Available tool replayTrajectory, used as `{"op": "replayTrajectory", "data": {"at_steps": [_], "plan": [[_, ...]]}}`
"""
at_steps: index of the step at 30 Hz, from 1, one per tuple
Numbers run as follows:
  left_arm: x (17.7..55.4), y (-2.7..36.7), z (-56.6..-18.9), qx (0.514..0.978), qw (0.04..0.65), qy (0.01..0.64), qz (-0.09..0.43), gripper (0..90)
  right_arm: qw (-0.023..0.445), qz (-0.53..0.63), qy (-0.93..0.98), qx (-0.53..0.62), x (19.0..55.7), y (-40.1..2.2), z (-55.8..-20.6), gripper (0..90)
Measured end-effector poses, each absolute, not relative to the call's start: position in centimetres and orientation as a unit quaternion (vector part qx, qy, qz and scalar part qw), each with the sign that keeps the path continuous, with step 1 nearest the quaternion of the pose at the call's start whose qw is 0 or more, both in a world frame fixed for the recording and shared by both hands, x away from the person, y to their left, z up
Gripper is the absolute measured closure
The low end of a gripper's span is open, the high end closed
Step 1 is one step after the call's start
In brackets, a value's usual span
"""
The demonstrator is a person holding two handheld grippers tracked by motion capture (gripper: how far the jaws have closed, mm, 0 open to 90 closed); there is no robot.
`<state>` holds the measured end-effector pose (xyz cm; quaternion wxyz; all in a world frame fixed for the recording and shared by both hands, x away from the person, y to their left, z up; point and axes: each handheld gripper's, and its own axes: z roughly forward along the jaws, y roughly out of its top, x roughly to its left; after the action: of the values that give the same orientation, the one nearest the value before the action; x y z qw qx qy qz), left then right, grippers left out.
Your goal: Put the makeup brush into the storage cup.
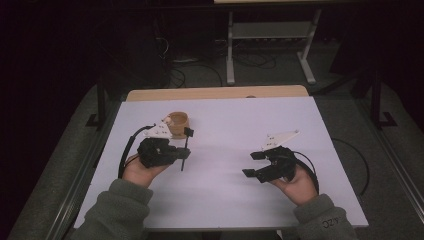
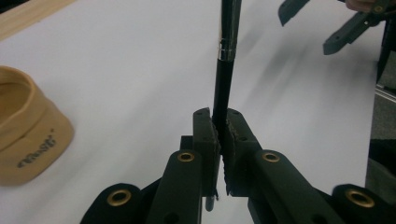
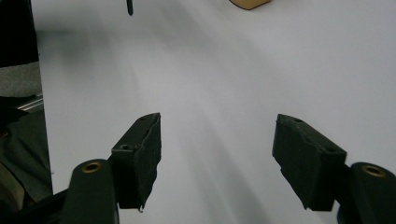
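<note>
A thin black stick with a silver ring (image 2: 227, 70) is clamped between the pads of my left gripper (image 2: 222, 135), which is shut on it. In the high view the stick (image 1: 184, 157) stands across that gripper (image 1: 185, 152) at the table's left. Just behind it sits a tan cup-like container (image 1: 177, 123), which also appears at the left edge of the left gripper view (image 2: 28, 126). At the right of the table, my right gripper (image 1: 253, 164) is open with nothing between its jaws (image 3: 217, 154), hovering over bare white surface.
The white table top (image 1: 225, 125) has a wooden strip (image 1: 215, 93) along its far edge. Beyond it stand a metal desk frame (image 1: 270, 35) and cables on the dark floor. The stick's tip (image 3: 130, 7) and the tan container (image 3: 250, 3) lie far ahead of the right gripper.
</note>
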<state>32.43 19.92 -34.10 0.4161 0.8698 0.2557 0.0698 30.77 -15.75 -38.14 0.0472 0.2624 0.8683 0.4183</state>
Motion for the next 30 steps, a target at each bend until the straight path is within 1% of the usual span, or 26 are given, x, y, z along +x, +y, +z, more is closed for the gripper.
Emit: {"op": "replayTrajectory", "data": {"at_steps": [7,17,30], "plan": [[33.6,20.4,-32.9,0.871,0.410,0.260,0.081,84.8,0.063,0.413,0.866,0.273,30.3,-16.7,-38.6,28.6],[35.7,20.9,-30.6,0.868,0.407,0.268,0.097,84.8,0.070,0.416,0.859,0.291,29.8,-18.1,-39.3,26.3],[39.8,20.9,-28.5,0.865,0.396,0.281,0.124,84.8,0.073,0.421,0.852,0.303,29.4,-19.1,-39.9,23.7]]}}
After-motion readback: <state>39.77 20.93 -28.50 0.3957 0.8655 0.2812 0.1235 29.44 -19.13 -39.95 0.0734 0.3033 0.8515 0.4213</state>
